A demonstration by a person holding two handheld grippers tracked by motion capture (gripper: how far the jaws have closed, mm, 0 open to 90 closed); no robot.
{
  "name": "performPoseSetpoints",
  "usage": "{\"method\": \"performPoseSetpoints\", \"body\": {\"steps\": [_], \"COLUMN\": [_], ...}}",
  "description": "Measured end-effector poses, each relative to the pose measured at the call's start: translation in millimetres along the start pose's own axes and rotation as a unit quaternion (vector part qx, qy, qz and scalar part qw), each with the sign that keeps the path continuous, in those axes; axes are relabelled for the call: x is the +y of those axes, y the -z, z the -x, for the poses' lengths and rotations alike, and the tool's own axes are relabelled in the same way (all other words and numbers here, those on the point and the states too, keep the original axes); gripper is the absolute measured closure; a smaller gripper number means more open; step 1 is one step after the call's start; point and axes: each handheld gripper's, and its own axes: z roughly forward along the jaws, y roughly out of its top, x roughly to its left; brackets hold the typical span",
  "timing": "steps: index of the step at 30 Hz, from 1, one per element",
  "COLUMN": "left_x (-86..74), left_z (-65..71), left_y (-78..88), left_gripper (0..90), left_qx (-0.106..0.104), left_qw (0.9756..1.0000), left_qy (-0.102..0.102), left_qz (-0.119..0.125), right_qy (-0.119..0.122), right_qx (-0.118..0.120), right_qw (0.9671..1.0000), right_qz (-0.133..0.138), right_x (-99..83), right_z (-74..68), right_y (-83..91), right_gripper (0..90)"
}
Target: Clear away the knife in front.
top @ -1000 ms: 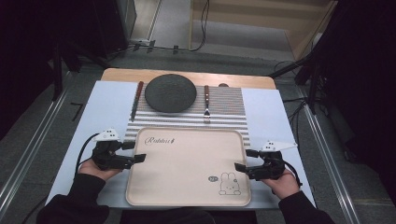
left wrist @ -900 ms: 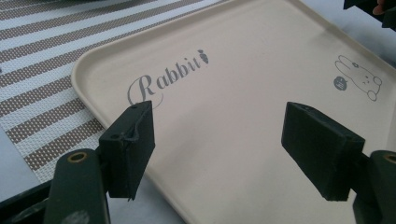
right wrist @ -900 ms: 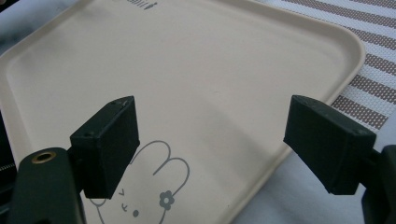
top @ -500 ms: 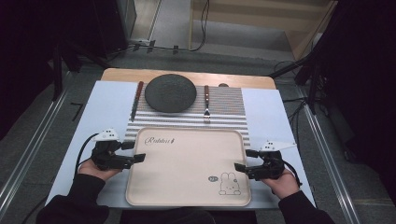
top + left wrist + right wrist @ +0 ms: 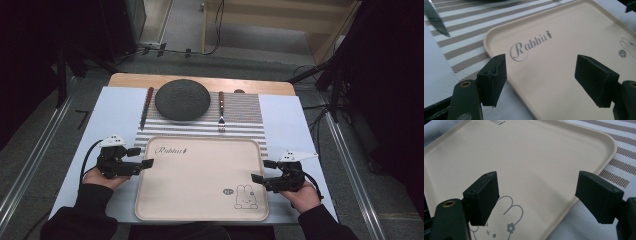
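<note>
Desk fills the middle of the high view, pale blue-white surface with a wood strip along its far edge.

Tray sits lower centre of that frame, beige, rounded corners, flat on the desk. Its far edge overlaps the striped mat. "Rabbit" lettering at the tray's upper left, rabbit drawing at its lower right (both prints also readable in the gripper views).

Mat lies just above the tray, centre frame. Dark round plate sits on it at upper centre. Knife is just left of the plate, fork just right of it, both pointing down-frame toward the tray.

Left gripper is at lower left of the high view, held in a hand, at the tray's left edge near the upper-left corner. Jaws wide apart, nothing between them but the tray rim. In the left gripper view the tray edge runs diagonally between the two jaws, one jaw over the desk side, the other over the tray floor; cannot tell whether either one touches the rim.

Right gripper is at lower right, at the tray's right edge by the rabbit drawing. Jaws also wide apart, clamping nothing. In the right gripper view the tray rim passes between them, left jaw above the rabbit print, right jaw outside the edge.
</note>
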Motion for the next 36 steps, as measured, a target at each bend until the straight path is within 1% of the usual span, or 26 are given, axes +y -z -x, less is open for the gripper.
{"method": "performPoseSetpoints", "body": {"steps": [1,3,5,9,10,12,14,15,16,21,22,23,27,29,30,32,33,36], "left_x": [0.0,2.1,3.6,6.0,8.0,8.8,10.9,13.3,13.3,22.0,23.9,23.9,28.7,30.9,32.0,33.5,35.1,38.9], "left_z": [0.0,-5.9,-9.8,-14.0,-16.9,-18.6,-21.7,-25.3,-25.3,-33.6,-35.0,-35.0,-37.6,-38.6,-39.7,-42.2,-44.2,-47.5], "left_y": [0.0,-1.0,-1.7,-3.3,-4.7,-5.2,-6.8,-8.9,-8.9,-13.5,-15.0,-15.0,-18.0,-19.0,-19.5,-20.8,-21.9,-24.8], "left_gripper": [26.0,26.0,26.0,26.0,26.0,26.0,26.0,26.0,26.0,26.0,26.1,26.0,26.1,26.1,26.1,26.1,26.1,26.0], "left_qx": [0.0,0.018,0.029,0.051,0.06,0.063,0.072,0.081,0.081,0.098,0.1,0.1,0.102,0.107,0.108,0.102,0.1,0.109], "left_qw": [1.0,0.9998,0.9993,0.9983,0.9978,0.9975,0.9968,0.996,0.996,0.9944,0.9941,0.9941,0.9939,0.9935,0.9933,0.9932,0.9932,0.9927], "left_qy": [0.0,0.013,0.024,0.026,0.028,0.031,0.032,0.035,0.035,0.035,0.037,0.037,0.038,0.036,0.039,0.05,0.054,0.049], "left_qz": [0.0,0.004,0.007,0.008,0.009,0.008,0.009,0.012,0.012,0.014,0.02,0.02,0.014,0.014,0.015,0.025,0.025,0.019], "right_qy": [0.0,-0.002,-0.001,-0.003,-0.004,-0.004,-0.004,-0.002,-0.002,-0.002,-0.001,-0.002,-0.003,-0.002,-0.002,-0.001,-0.001,-0.001], "right_qx": [0.0,-0.003,-0.005,-0.009,-0.009,-0.009,-0.01,-0.01,-0.01,-0.011,-0.011,-0.011,-0.011,-0.011,-0.011,-0.011,-0.011,-0.011], "right_qw": [1.0,1.0,1.0,1.0,0.9999,0.9999,0.9999,0.9999,0.9999,0.9999,0.9999,0.9999,0.9999,0.9999,0.9999,0.9999,0.9999,0.9999], "right_qz": [0.0,0.001,0.001,0.002,0.002,0.002,0.002,0.001,0.001,0.001,0.001,0.001,0.003,0.001,0.001,0.001,0.001,0.001], "right_x": [0.0,0.1,0.0,0.0,0.0,0.1,0.4,0.6,0.6,0.7,0.6,0.5,0.2,0.0,-0.2,-0.2,-0.1,0.3], "right_z": [0.0,0.2,0.5,0.8,1.0,1.3,1.3,1.3,1.3,0.9,1.1,1.2,0.9,0.6,0.4,0.4,0.4,0.4], "right_y": [0.0,-0.1,-0.1,-0.2,-0.3,-0.4,-1.1,-1.0,-1.0,-1.3,-1.1,-1.0,-0.9,-1.0,-1.0,-1.1,-1.1,-1.3], "right_gripper": [16.9,16.9,16.9,16.9,16.9,16.9,16.9,16.9,16.9,17.0,17.0,17.0,17.2,17.2,17.2,17.2,17.2,17.3]}}
